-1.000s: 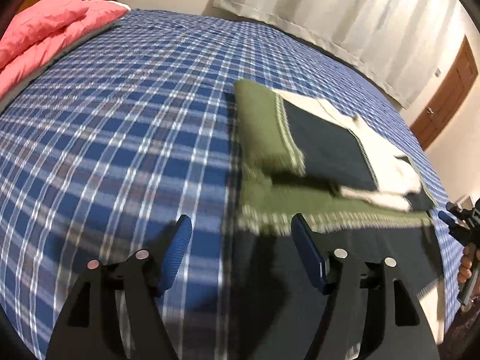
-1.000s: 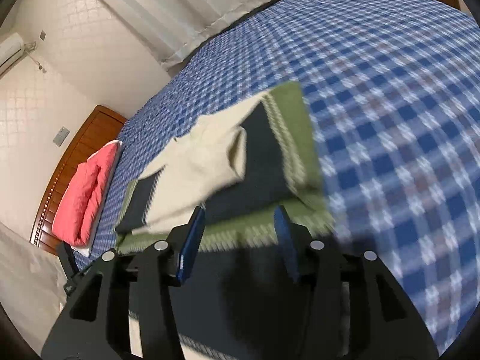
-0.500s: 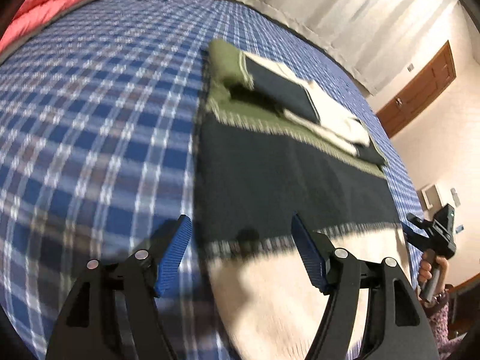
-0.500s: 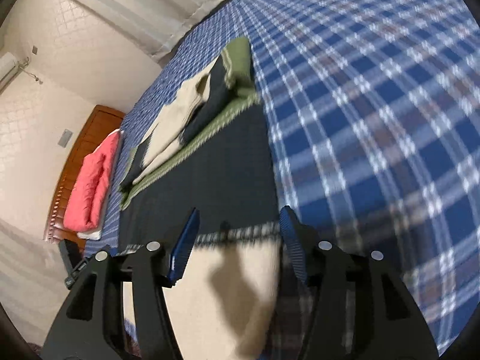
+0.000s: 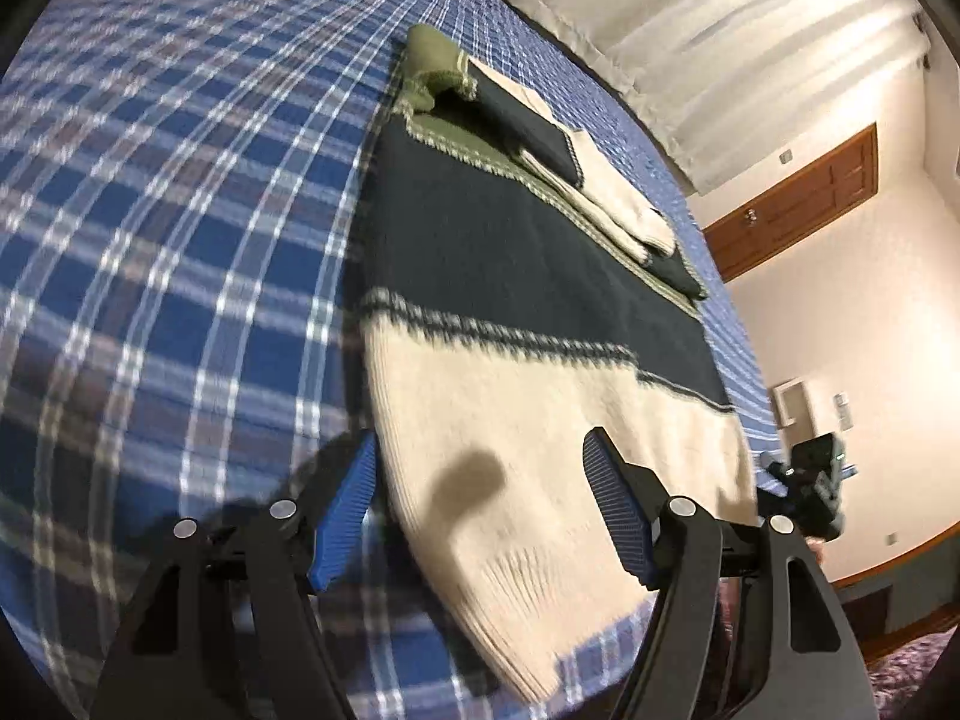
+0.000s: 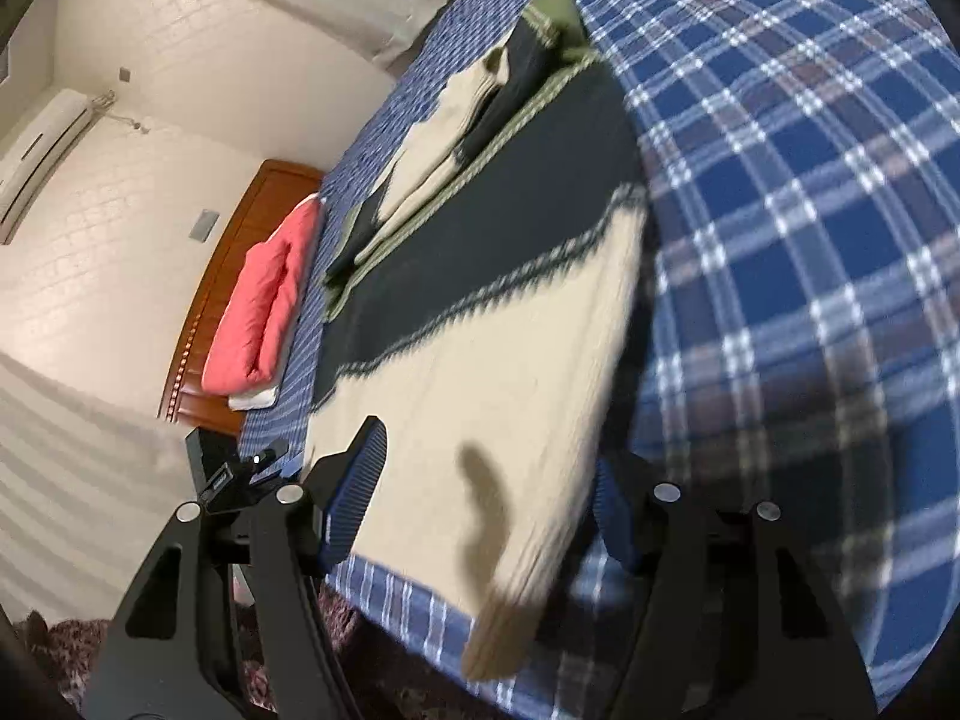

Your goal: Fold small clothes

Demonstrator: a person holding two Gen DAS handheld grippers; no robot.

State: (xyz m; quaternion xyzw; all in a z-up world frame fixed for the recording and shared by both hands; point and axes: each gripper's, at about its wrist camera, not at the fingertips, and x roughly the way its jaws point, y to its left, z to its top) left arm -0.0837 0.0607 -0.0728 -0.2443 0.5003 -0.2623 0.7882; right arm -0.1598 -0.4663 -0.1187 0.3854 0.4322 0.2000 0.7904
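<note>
Sweater (image 5: 528,276), banded cream, dark navy and olive, laid flat along the near edge of the bed (image 5: 180,210), its cream hem end toward both cameras and slightly overhanging the bed's edge. The sleeves (image 5: 540,138) are already folded across the far, olive end, forming a raised bundle there; the body is presumably spread flat so that the hem can be carried over it in the next fold. Left gripper (image 5: 480,516): fingers wide apart, holding nothing; the left hem corner of the sweater lies between them, and whether either finger touches the cloth cannot be told. Right gripper (image 6: 489,510): fingers likewise wide apart and empty, straddling the right hem corner, the far finger partly hidden behind the cloth edge. Each gripper appears in the other's view at the opposite corner, which suggests a paired grasp of the hem is being prepared. Beyond: a pink quilt (image 6: 258,312) against the wooden headboard (image 6: 240,228), curtains (image 5: 720,42), a door (image 5: 804,204).
</note>
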